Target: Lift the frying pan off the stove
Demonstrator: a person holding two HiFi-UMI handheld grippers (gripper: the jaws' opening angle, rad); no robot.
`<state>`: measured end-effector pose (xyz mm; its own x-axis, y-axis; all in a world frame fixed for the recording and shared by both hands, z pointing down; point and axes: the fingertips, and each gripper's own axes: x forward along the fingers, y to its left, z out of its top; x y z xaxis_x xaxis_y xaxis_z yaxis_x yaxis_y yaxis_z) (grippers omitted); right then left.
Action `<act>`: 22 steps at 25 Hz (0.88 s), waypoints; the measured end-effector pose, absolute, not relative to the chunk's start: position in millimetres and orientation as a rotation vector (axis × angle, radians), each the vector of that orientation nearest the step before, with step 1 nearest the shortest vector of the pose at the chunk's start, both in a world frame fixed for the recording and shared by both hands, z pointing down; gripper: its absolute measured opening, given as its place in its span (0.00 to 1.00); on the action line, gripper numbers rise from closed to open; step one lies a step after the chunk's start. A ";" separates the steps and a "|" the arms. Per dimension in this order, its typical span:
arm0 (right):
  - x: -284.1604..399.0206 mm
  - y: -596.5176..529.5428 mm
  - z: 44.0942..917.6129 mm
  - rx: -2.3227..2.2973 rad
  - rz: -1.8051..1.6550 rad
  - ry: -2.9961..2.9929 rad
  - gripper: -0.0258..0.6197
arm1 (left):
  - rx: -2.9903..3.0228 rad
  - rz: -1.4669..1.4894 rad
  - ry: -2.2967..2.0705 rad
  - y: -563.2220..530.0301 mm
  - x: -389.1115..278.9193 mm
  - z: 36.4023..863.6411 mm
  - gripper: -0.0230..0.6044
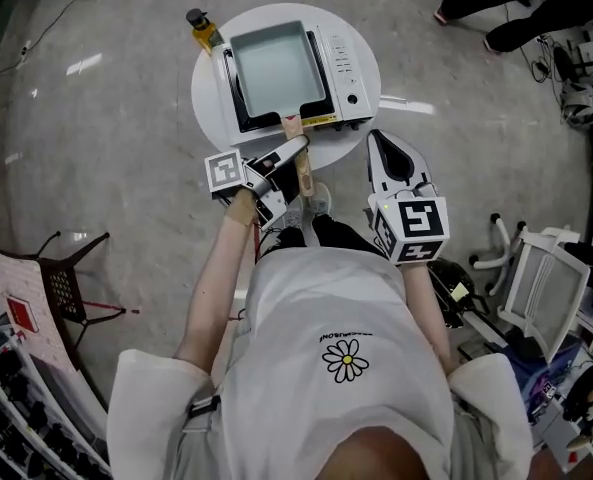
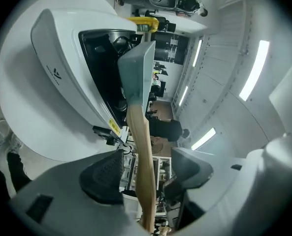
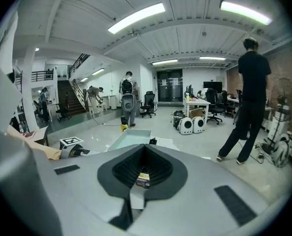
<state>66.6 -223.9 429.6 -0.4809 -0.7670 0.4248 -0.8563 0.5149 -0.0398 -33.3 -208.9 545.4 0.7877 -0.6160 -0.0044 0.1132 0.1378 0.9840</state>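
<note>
The frying pan (image 1: 274, 68) is seated on the stove (image 1: 344, 68), on the round table (image 1: 208, 103), with its wooden handle (image 1: 295, 128) pointing to 6 o'clock over the table edge. The left gripper (image 1: 294, 156) is set about that handle. Its jaws are apart and the handle is seen between the pads (image 2: 104, 173), which are not pressing on it. The step in hand is judged to be the approach to the grasp, and the lift is not yet begun. A firm closure on the handle is called for next, then a level, straight rise. The right gripper (image 1: 381, 148), at 4 o'clock of the table, is held clear, jaws together and empty. The pan is found empty. A yellow bottle (image 1: 204, 30) is noted at 11 o'clock, its fill not determinable.
</note>
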 end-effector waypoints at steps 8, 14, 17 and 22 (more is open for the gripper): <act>66.8 -221.3 438.7 1.336 0.347 -2.375 0.04 | 1.326 -0.522 -0.361 -212.6 -18.5 544.9 0.39; 70.9 -224.3 439.9 1.350 0.352 -2.364 0.04 | 1.321 -0.469 -0.364 -211.4 -14.5 553.5 0.24; 72.1 -222.4 441.1 1.352 0.356 -2.359 0.04 | 1.319 -0.456 -0.368 -210.8 -15.5 555.7 0.23; 74.2 -223.4 445.5 1.361 0.357 -2.341 0.04 | 1.313 -0.429 -0.335 -212.5 -14.5 555.4 0.16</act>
